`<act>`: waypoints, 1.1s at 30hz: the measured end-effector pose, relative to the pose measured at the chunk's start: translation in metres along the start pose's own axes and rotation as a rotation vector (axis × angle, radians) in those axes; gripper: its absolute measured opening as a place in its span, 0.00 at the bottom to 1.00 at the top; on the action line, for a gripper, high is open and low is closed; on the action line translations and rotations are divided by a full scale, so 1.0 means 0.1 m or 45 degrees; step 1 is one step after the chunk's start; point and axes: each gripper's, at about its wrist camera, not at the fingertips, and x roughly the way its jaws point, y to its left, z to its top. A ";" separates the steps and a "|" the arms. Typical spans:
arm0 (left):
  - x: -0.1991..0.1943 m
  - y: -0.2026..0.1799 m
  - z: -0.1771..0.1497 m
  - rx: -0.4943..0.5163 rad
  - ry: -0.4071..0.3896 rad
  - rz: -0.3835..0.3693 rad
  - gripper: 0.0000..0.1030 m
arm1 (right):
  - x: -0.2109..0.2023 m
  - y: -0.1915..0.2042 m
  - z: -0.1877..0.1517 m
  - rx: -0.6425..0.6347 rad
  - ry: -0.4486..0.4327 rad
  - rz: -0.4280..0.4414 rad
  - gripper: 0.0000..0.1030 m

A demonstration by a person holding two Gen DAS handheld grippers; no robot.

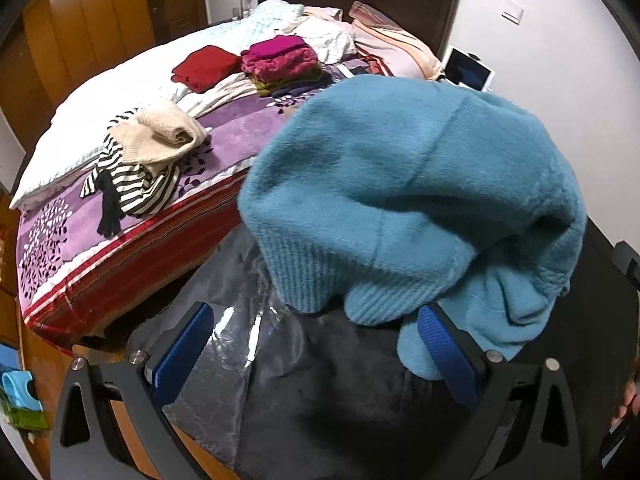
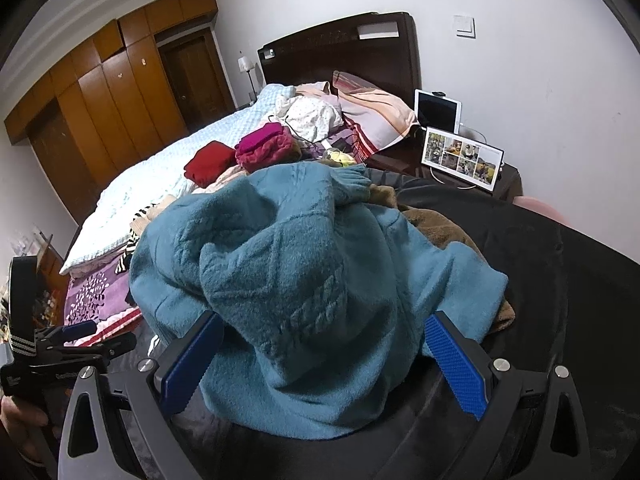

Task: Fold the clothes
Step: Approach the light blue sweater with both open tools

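Note:
A fuzzy teal sweater [image 1: 408,184] lies crumpled in a heap on a black cloth-covered surface [image 1: 320,400]. My left gripper [image 1: 316,356] is open just in front of the heap. A ribbed cuff hangs over its right blue pad [image 1: 452,356], and the gap between the pads holds nothing. In the right wrist view the same sweater [image 2: 304,272] bulges between the wide-apart fingers of my right gripper [image 2: 324,364], which is open. The left gripper [image 2: 80,340] shows at the left edge there, held by a hand.
On the bed [image 1: 132,236] behind lie a stack of folded clothes [image 1: 280,64], a folded red garment [image 1: 204,66], and a cream sweater [image 1: 160,132] on a striped top [image 1: 136,188]. A brown garment [image 2: 440,228] lies under the teal one. A photo frame [image 2: 462,158] and tablet [image 2: 438,110] stand on the nightstand.

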 end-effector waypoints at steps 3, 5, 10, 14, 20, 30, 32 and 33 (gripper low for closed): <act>0.03 0.07 -0.01 -0.021 0.012 0.015 0.99 | 0.10 -0.02 0.05 0.010 0.001 0.015 0.99; 0.05 0.10 -0.02 -0.025 0.024 0.032 0.99 | 0.23 -0.04 0.11 0.030 0.013 0.023 0.99; 0.05 0.13 -0.07 -0.029 0.039 0.050 0.99 | 0.43 -0.06 0.26 0.088 0.022 0.052 0.99; 0.06 0.16 -0.10 -0.033 0.051 0.064 0.99 | 0.57 0.02 0.37 0.077 0.031 0.073 0.99; 0.05 0.21 -0.17 -0.046 0.073 0.080 0.99 | 0.81 0.09 0.46 0.074 0.069 0.075 0.99; -0.01 0.21 -0.22 -0.061 0.072 0.094 0.99 | 0.94 0.13 0.46 0.032 0.109 0.046 0.99; -0.04 0.19 -0.21 -0.055 0.061 0.091 0.99 | 0.93 0.14 0.46 0.022 0.106 0.040 0.99; -0.06 0.18 -0.21 -0.050 0.054 0.089 0.99 | 0.93 0.14 0.46 0.018 0.107 0.039 0.99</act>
